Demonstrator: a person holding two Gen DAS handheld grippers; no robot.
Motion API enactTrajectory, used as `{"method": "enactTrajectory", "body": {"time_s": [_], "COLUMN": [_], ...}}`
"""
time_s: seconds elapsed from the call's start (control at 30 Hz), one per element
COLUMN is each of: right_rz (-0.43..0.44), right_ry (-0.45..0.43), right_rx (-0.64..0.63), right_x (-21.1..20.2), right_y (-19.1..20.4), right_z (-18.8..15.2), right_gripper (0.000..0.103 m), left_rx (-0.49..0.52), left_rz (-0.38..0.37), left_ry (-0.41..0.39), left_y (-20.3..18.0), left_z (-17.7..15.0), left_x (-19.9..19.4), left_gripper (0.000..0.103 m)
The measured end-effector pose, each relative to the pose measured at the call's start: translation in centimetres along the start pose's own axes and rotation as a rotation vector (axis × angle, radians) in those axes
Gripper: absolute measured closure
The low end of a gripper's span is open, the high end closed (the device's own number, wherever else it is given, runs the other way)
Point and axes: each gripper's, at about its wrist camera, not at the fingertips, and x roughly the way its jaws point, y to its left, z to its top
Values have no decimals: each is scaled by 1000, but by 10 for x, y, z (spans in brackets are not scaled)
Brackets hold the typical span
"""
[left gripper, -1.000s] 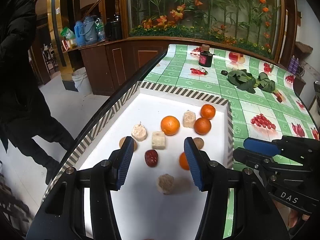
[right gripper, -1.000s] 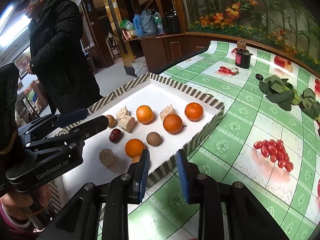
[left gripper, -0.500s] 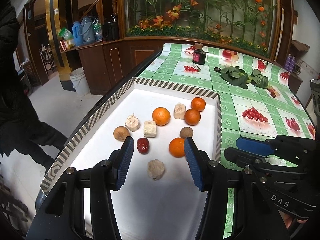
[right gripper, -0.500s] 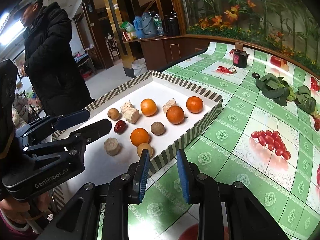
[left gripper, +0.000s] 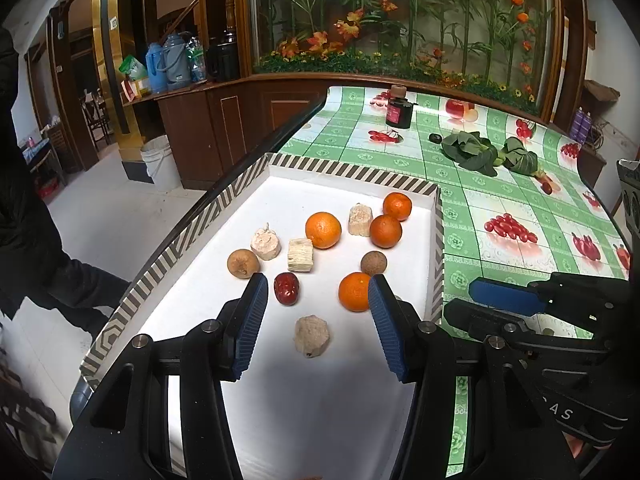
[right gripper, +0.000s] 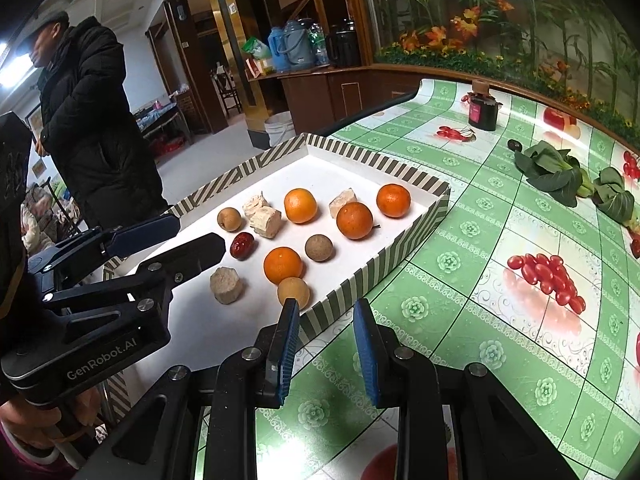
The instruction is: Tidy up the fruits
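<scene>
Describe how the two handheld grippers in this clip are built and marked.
Both are black plastic two-finger tools with silver pivot bolts and blue ribbed pads on the fingers. The left gripper carries white "GenRobot.AI" lettering on its body, readable in the right wrist view. The right gripper shows letters ending "AS" in the left wrist view. No cables show. A purple cuff peeks out below the left gripper.

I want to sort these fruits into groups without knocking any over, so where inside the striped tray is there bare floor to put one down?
The white tray with the striped rim has two bare patches: the strip along its far wall, beyond the oranges, and the wide near end, on this side of the beige chunk. The middle is crowded: oranges, brown round fruits, a red date and chunks sit close together.
</scene>
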Motion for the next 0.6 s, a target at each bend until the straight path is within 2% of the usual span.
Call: {"method": "enactTrajectory", "body": {"time_s": [0.6], "right_rz": [-1], "right_ry": [20], "right_rx": [-15], "right_x": [6], "right_y": [3], "right_z": [1], "right_gripper": [76], "left_rx": [1], "left_rz": [9], "left_ry": [-6], "left_y": [2], "left_z": [0], "left_x": [-2], "left_gripper": [51]}}
